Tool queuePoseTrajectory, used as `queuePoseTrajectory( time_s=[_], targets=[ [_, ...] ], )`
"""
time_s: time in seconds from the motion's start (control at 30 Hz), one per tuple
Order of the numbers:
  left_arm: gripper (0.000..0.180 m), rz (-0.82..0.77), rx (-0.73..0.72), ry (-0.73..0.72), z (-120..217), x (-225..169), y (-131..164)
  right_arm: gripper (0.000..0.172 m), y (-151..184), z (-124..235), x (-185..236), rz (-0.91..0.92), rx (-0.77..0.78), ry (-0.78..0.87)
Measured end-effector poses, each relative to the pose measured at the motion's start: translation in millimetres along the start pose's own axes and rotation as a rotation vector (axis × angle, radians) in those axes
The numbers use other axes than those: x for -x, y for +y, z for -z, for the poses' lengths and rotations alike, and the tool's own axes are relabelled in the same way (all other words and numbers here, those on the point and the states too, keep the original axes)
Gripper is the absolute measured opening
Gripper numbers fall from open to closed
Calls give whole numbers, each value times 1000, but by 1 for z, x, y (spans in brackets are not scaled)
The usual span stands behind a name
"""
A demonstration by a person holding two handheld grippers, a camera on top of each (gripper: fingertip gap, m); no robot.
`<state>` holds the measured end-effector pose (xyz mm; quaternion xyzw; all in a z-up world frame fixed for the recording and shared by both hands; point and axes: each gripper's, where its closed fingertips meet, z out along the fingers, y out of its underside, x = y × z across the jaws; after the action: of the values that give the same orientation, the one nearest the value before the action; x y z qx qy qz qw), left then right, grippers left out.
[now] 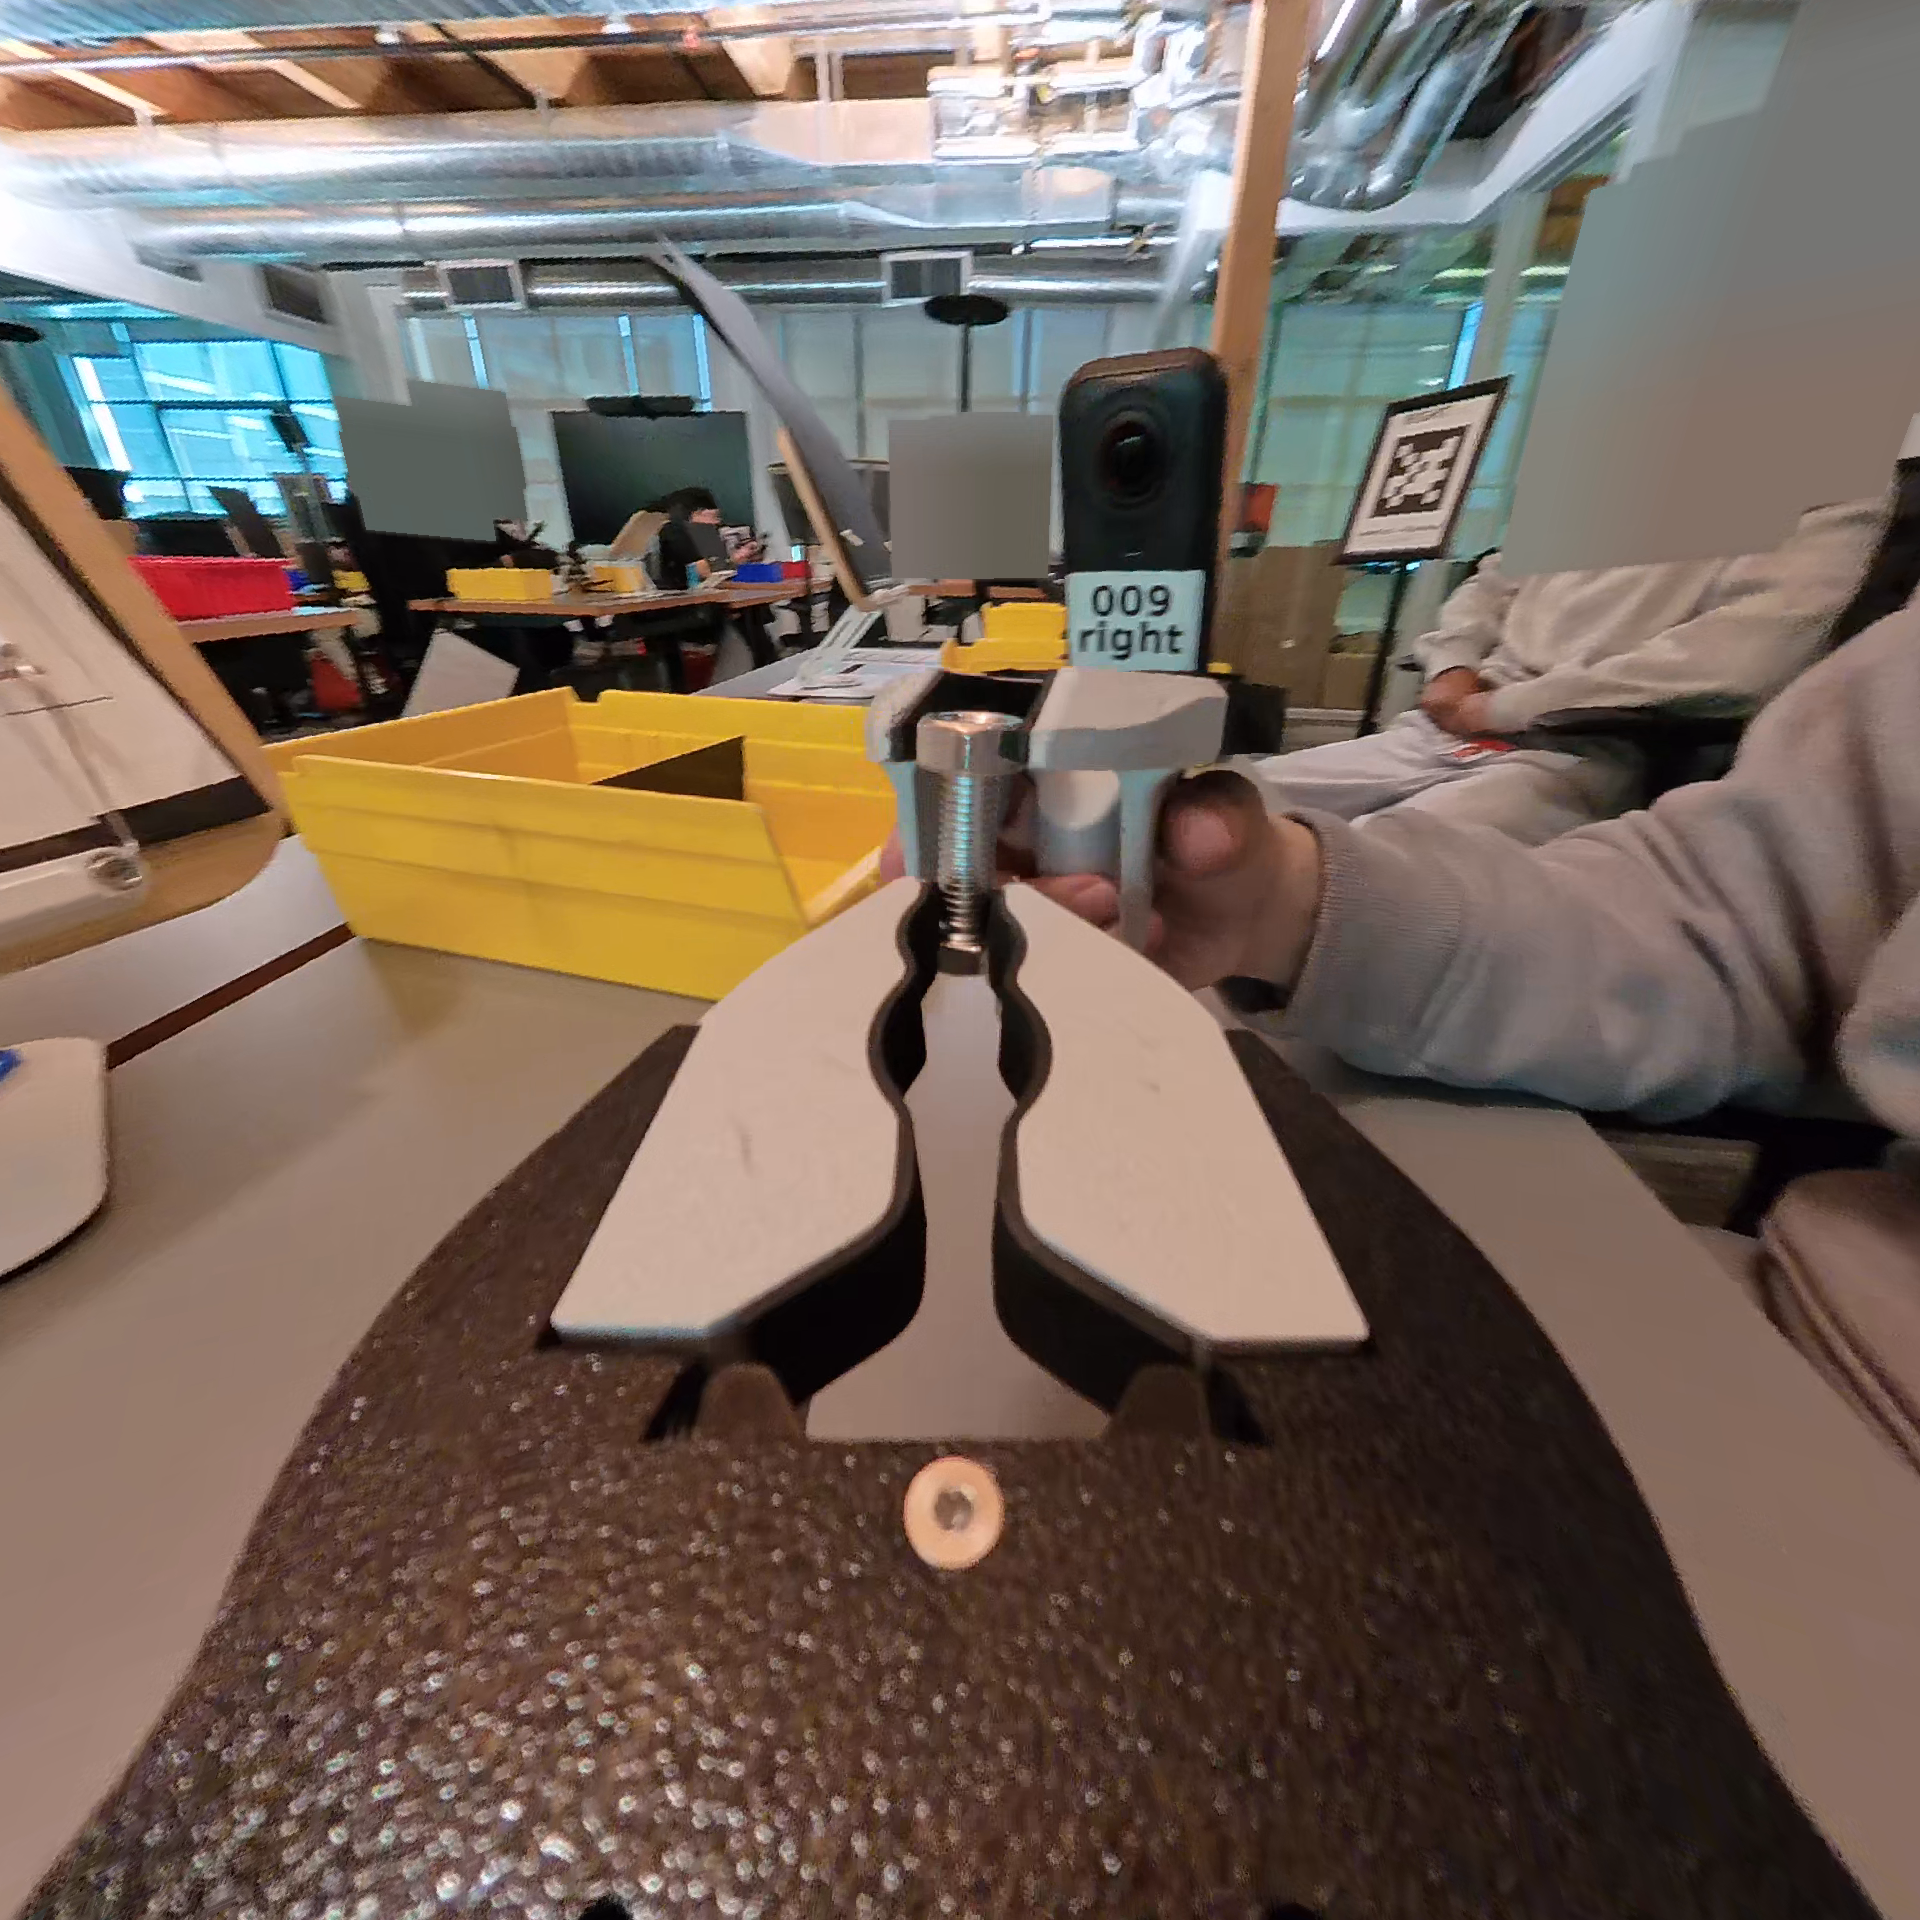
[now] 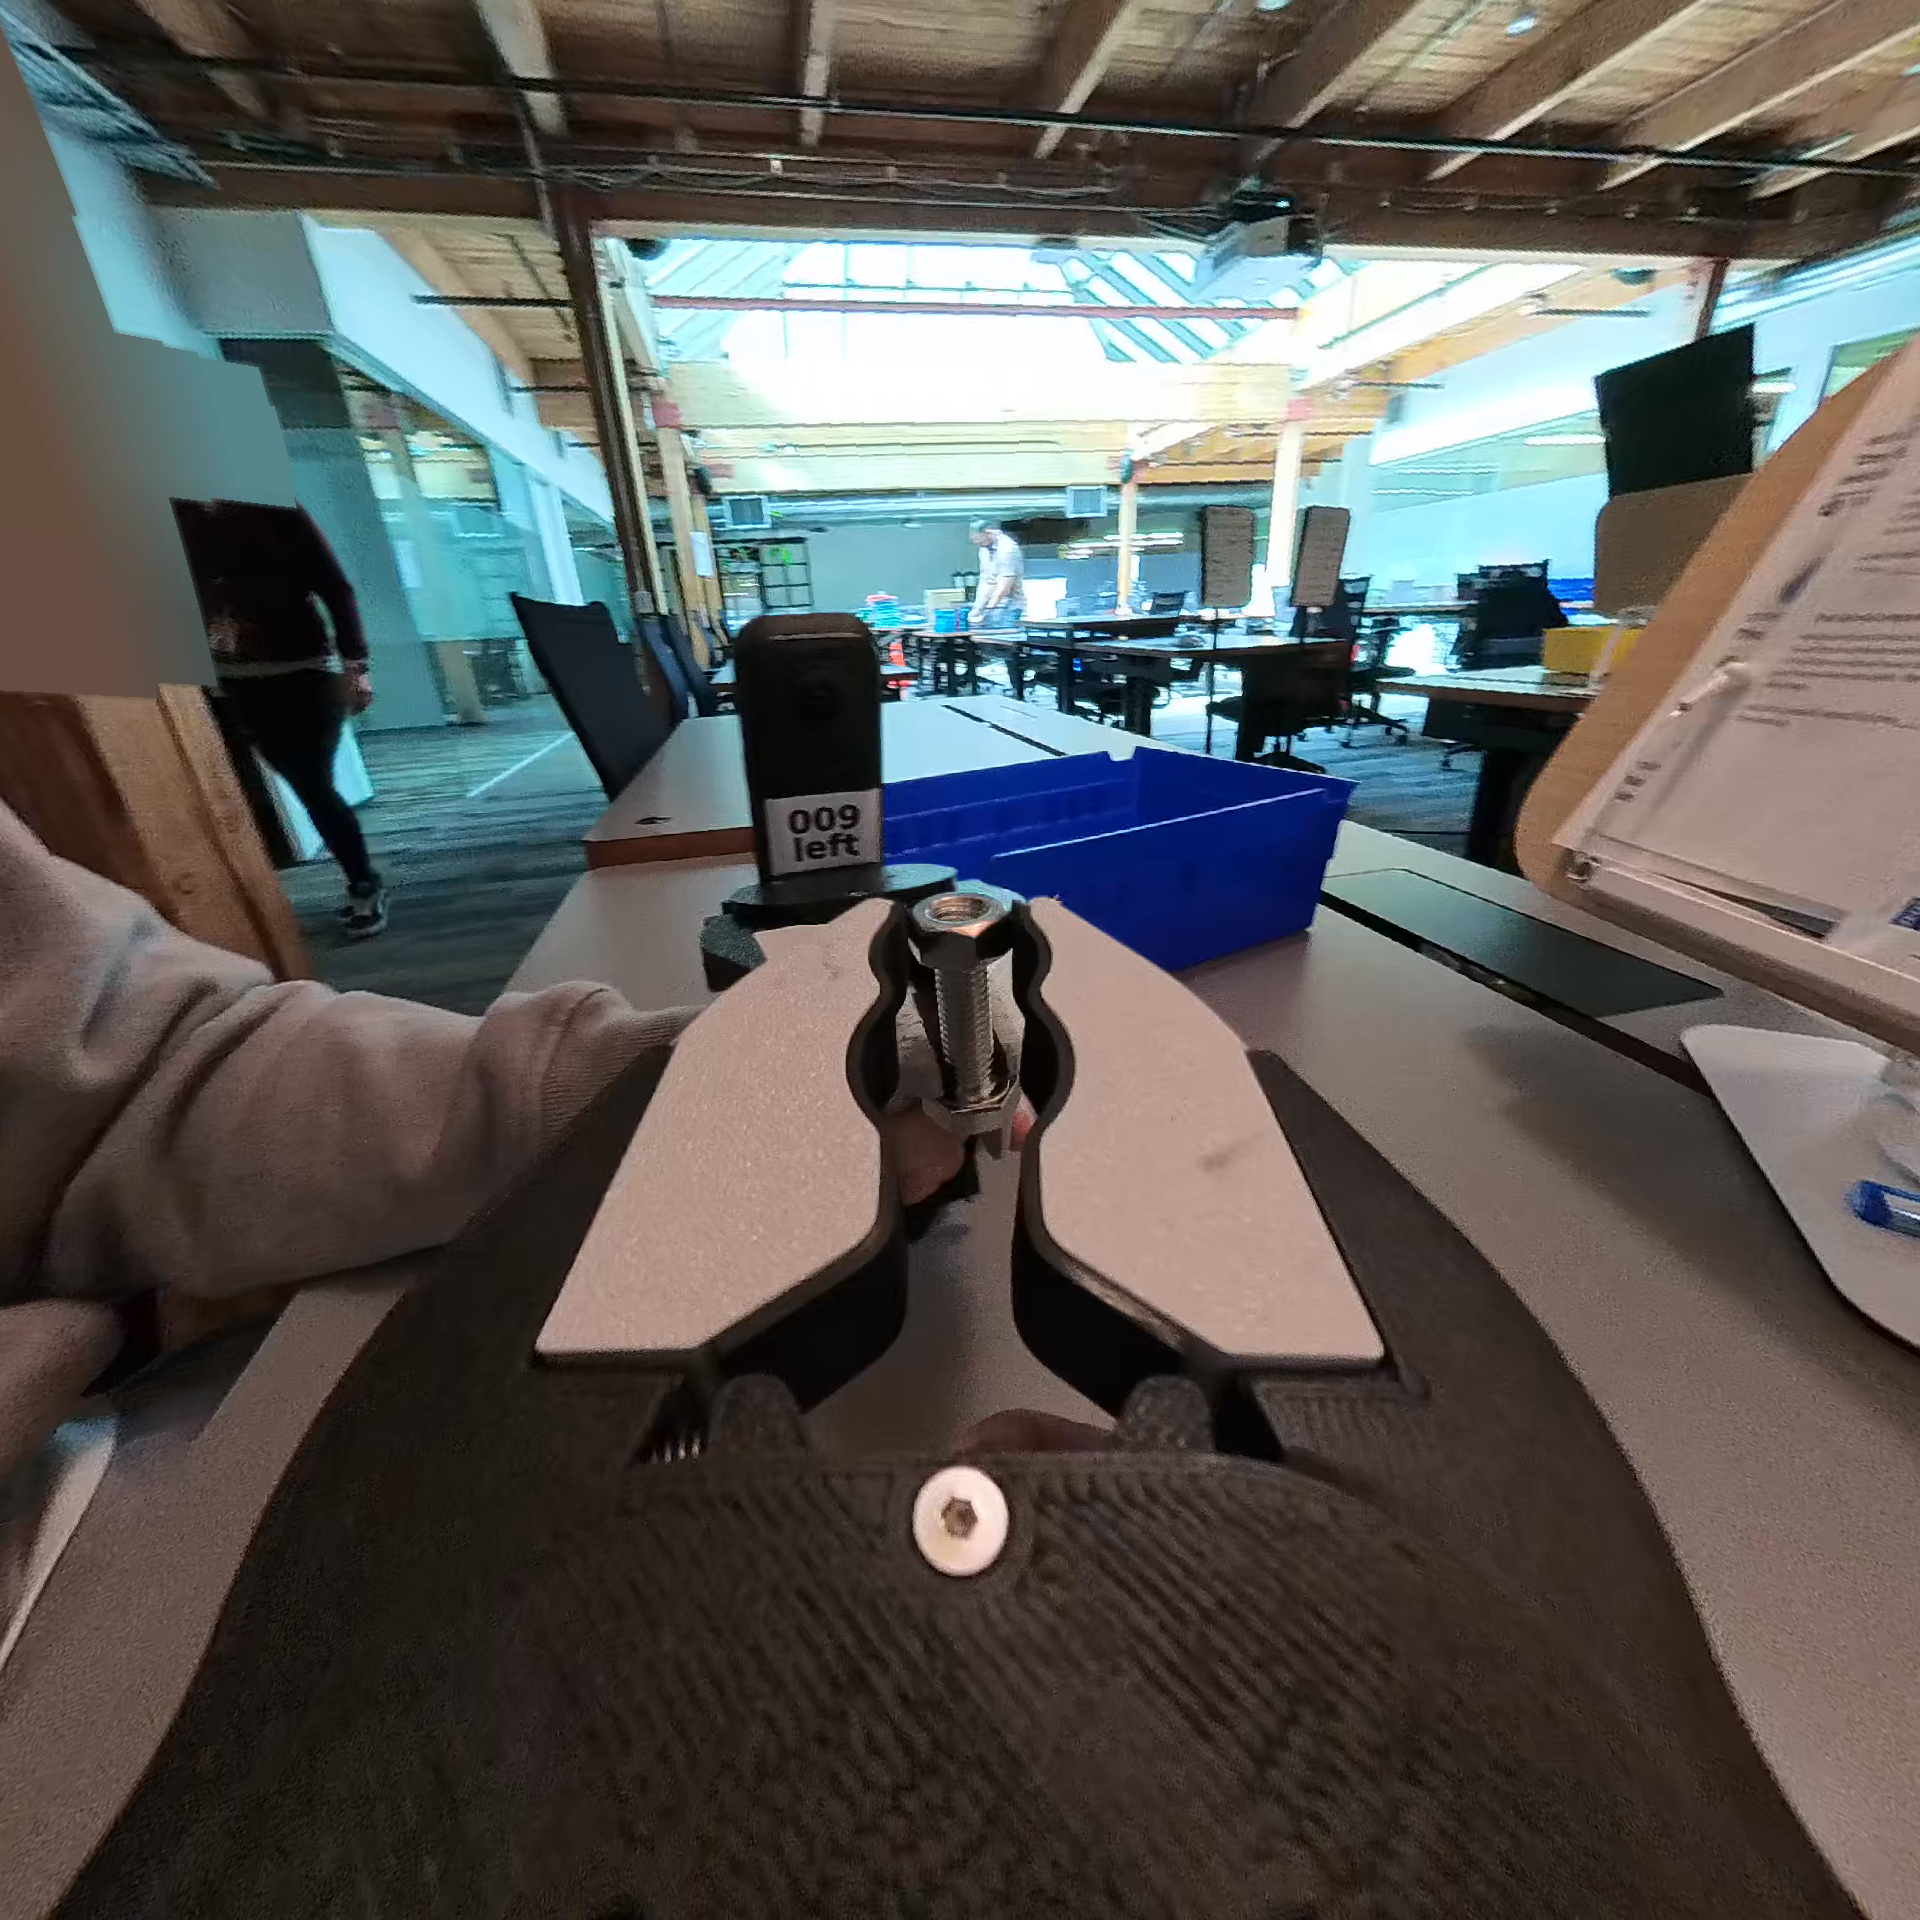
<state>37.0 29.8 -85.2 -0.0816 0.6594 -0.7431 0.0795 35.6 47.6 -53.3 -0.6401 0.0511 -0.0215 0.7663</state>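
Both clenched one silver threaded steel bolt (image 1: pixel 961 821), seemingly stiff and slick: left gripper (image 1: pixel 961 935) on shank, right gripper (image 2: pixel 961 935) on surer hex head (image 1: pixel 966 740).

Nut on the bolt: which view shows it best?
The right wrist view. There the nut faces the camera at the tips of the right tongs, its threaded hole and hex flats clear, on the bolt. The left wrist view shows it only side-on and shadowed, between the tips of the left tongs.
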Motion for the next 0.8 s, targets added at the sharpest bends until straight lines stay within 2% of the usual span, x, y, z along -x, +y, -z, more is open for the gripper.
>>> queuePoseTrajectory(
  time_s=[0.13, 0.43, 0.57, 0.63, 0.8],
  targets=[
    [8, 6, -1, 35, 0, -4, 0, 19, 0, 1, 4, -2, 6, -36],
    [8, 1, -9, -38, 5, 8, -1, 24, -2, 10, -19, -15, -16, 101],
    [8, 2, -8, -65, 6, 12, 0, 42, -4, 12, -20, -28, -27, 97],
    [8, -7, 2, -83, 6, 14, 1, 46, -2, 7, -15, -4, -13, 94],
    [8, -36, 34, -119, 5, 17, 6, 35, 6, -4, -15, 77, 30, 171]
  ],
)
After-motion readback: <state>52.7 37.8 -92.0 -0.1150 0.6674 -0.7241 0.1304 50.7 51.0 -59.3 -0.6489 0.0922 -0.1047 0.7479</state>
